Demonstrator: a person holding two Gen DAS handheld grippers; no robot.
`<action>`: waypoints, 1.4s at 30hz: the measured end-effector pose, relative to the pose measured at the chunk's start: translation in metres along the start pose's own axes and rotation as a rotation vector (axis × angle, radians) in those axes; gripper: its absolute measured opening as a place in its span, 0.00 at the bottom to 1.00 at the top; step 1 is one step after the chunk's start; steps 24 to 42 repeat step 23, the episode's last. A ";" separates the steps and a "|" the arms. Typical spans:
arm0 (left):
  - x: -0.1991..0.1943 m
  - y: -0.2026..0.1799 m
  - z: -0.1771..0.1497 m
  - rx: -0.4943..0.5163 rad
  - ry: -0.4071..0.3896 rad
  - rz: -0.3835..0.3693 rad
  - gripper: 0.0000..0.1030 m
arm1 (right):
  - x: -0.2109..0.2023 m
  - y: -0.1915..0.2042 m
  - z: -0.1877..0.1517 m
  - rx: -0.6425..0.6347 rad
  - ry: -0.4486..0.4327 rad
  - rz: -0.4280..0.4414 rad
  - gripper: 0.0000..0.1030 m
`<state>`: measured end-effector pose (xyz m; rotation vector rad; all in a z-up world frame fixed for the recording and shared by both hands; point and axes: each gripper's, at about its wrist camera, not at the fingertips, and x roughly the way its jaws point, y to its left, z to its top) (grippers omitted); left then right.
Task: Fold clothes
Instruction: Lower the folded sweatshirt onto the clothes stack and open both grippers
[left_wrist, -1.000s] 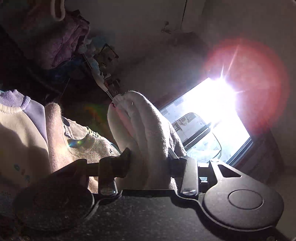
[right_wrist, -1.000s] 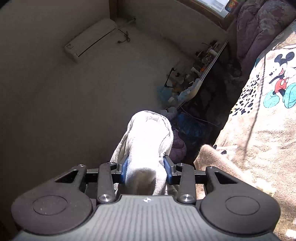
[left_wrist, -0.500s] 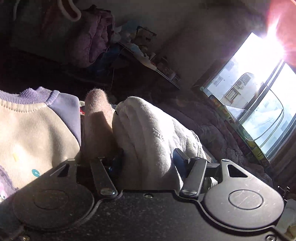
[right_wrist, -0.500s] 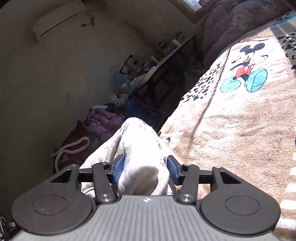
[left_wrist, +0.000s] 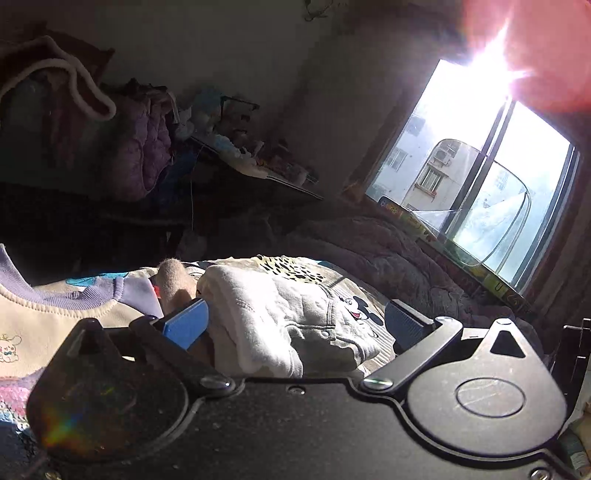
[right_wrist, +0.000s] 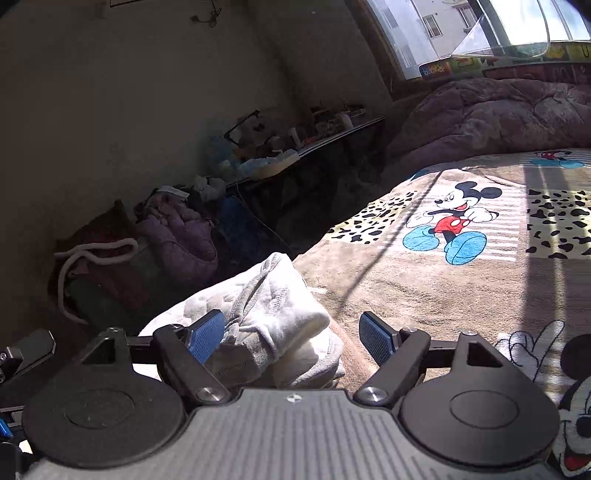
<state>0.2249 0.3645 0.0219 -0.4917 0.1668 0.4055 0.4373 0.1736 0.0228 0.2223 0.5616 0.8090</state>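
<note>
Over on the left wrist view, the left hand-held gripper (left_wrist: 295, 325) points a little downward across the bed, jaws opening wide, blue pads clear of the cloth. Between them lies the folded white garment (left_wrist: 280, 317), resting on the Mickey Mouse blanket (left_wrist: 295, 264), its folded end toward the camera. Just to its left sits a cream sweatshirt with a purple collar (left_wrist: 55, 310), a tan fuzzy piece (left_wrist: 173, 280) poking up between the two. Beyond the bed's far edge the room drops into shadow: a cluttered shelf (left_wrist: 258, 173) and a pile of purple bedding (left_wrist: 144, 155). A bright window (left_wrist: 480, 177) glares at the right.

Now the right wrist view: the right hand-held gripper (right_wrist: 291, 336) is tilted down too, jaws opening, nothing pinched. The same white garment (right_wrist: 266, 310) lies between the pads, nearer the left one, close to the bed's left edge. To the right the blanket (right_wrist: 443, 288) stretches flat and sunlit, plenty of open room. A rumpled purple quilt (right_wrist: 498, 114) is heaped at the far end below the window.
</note>
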 end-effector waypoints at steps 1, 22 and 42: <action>-0.001 -0.005 0.001 0.057 0.012 0.051 1.00 | -0.006 0.006 0.001 -0.013 0.007 -0.023 0.88; -0.031 -0.010 0.003 0.169 0.204 0.184 1.00 | -0.081 0.091 -0.008 -0.280 0.158 -0.352 0.99; -0.033 -0.010 0.003 0.171 0.199 0.190 1.00 | -0.081 0.094 -0.010 -0.290 0.164 -0.358 0.99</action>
